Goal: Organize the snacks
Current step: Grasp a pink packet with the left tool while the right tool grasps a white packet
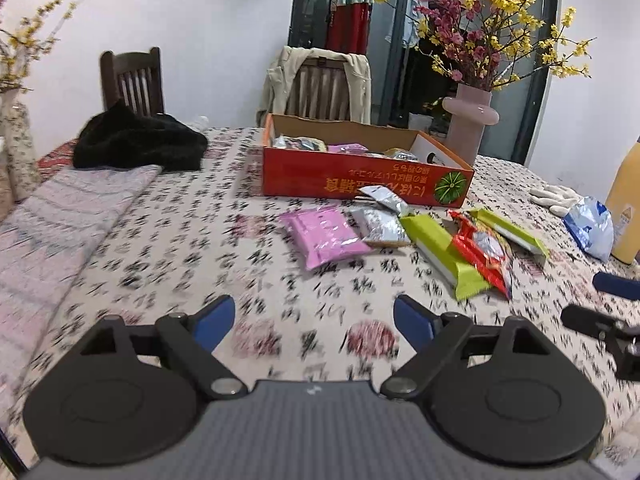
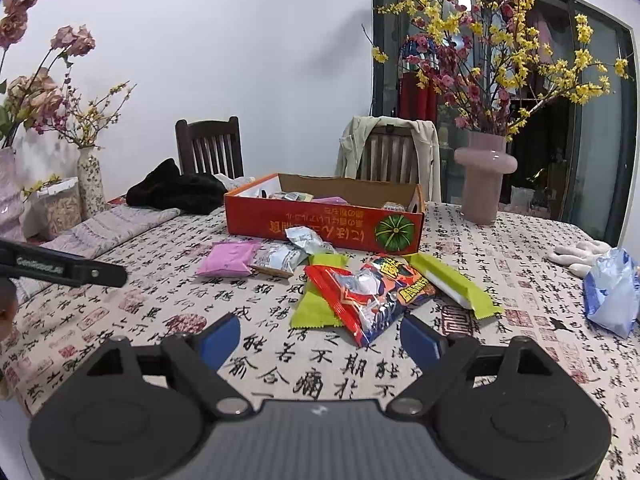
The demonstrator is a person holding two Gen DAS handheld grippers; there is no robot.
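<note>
Just beyond the wide-open, empty right gripper [image 2: 320,334], the red snack packet [image 2: 366,294].

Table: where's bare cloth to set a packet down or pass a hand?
Free: the cloth between the open right tongs and the snack pile, and the stretch left of the pink packet toward the folded cloth. Crowded: in front of the orange box, red packet over green ones.
</note>
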